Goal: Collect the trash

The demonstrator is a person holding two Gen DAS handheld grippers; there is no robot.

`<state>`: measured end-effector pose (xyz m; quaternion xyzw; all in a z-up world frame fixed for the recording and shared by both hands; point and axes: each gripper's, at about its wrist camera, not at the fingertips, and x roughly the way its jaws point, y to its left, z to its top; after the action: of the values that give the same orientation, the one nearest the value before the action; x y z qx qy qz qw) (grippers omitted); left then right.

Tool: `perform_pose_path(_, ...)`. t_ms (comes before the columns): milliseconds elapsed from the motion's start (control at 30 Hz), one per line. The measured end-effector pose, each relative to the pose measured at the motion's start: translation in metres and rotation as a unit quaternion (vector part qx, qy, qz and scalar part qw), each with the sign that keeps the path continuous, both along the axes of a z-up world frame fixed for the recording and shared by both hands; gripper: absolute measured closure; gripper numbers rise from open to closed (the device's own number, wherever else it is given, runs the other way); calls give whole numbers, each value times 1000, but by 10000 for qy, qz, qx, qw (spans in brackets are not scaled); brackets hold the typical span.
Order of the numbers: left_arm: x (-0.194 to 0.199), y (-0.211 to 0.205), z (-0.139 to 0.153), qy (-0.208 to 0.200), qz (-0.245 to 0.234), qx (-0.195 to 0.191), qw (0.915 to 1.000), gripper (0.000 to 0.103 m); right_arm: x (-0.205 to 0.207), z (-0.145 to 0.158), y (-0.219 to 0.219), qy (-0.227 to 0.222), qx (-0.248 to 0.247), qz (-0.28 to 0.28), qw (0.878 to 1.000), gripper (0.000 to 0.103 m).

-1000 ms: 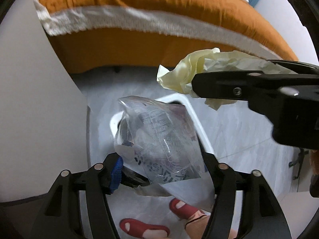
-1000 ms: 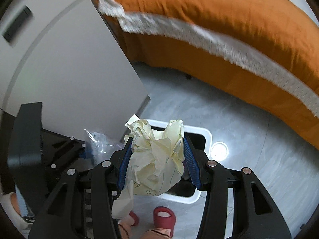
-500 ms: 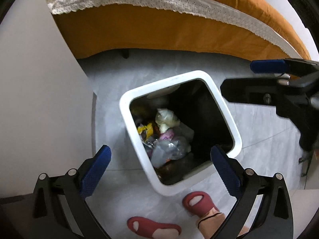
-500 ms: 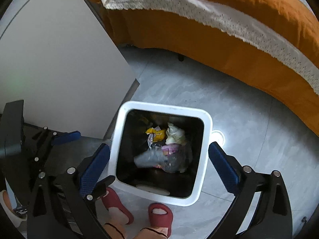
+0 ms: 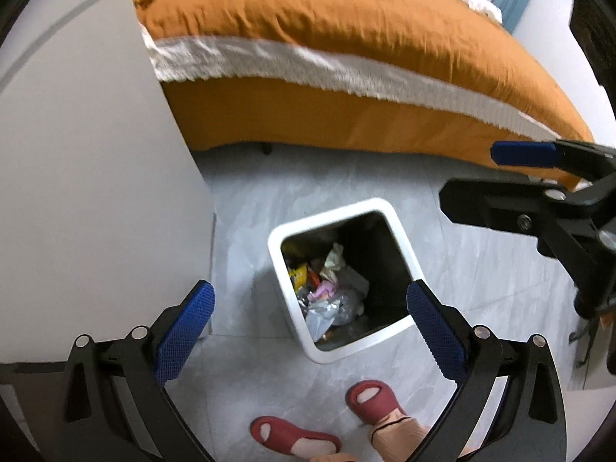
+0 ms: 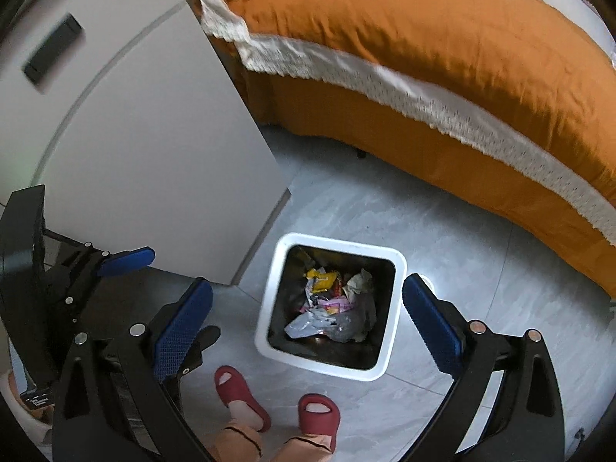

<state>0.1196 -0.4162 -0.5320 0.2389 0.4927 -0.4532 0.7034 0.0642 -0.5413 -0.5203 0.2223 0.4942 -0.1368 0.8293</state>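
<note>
Bedroom floor, grey marble tile point(image 5: 481, 269). White square plastic bin point(image 6: 396, 269) sits between both finger pairs, below tips; crumpled wrappers and clear bag point(image 6: 331, 308) now inside. Left gripper point(image 5: 308, 304) and right gripper point(image 6: 306, 304) spread wide, empty since release. Drop complete; next trash needed.

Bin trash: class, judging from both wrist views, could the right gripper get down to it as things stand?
Probably yes. The right gripper is open and empty, above the lidless bin, and the trash lies uncovered. The left gripper sits off to one side. The trash is low, so the walls may crowd the jaws.
</note>
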Motion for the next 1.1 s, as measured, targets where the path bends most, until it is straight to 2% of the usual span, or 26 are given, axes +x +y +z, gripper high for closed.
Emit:
perform_pose_path(167,0,17,58,-83,287,-298,9991,5,-10,51,12,-303,-19,62,9995,5)
perform_pose_path(333,-5,34,110,-222,573,-478,9970,5,-17,107,29,-610,-295,292,9973,5)
perform_pose_path(567,-12,77,203,-571,1151,-895,9877,5,-26,197,46,-1255,-604,474,9891,5)
perform_pose_path(800,-14,129,287,-1048,1811,-1248,9699,5,-22,284,80,-1968,-1001,984,9703,5)
perform_pose_path(1100,-15,208,359,-1698,2597,-1330,9413,5,0,355,144,-2650,-1087,1863,9398,5)
